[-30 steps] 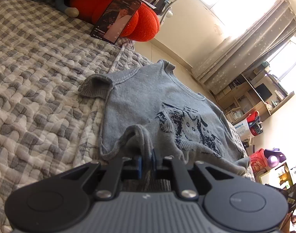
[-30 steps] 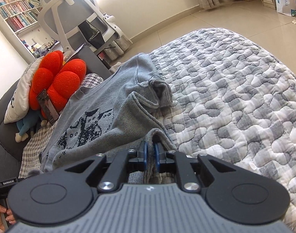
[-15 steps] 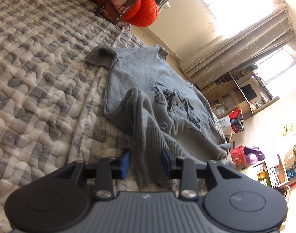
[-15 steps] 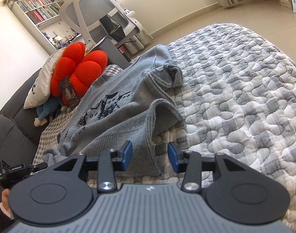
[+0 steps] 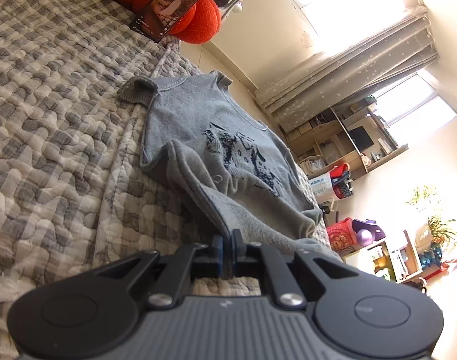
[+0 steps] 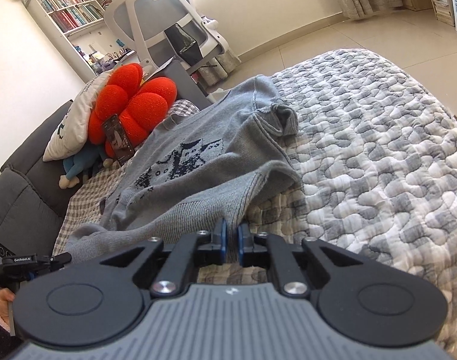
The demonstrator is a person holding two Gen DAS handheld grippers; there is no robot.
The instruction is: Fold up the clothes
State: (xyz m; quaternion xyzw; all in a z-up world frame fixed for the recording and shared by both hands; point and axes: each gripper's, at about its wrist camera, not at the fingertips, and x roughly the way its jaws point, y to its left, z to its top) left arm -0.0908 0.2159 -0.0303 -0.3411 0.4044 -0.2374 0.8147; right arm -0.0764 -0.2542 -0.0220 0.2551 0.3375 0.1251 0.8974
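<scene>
On the quilted bed (image 6: 378,150), at my 12 o'clock, the gray sweater (image 5: 198,126) lies flat while my left gripper (image 5: 227,241) and right gripper (image 6: 231,234) have just clenched onto its bottom hem, so an uneven lift could make one corner slip out and crumple the fold.

The sweater (image 5: 195,126) is grey-blue with a dark navy cat-like print on the chest; the quilt (image 6: 378,156) beneath shows grey and white checks with a pebbly stitched pattern; the flower cushion (image 6: 129,102) is bright red, the pillow (image 6: 72,123) white, the sofa (image 6: 21,198) dark grey, the chair (image 6: 156,9) white and grey
</scene>
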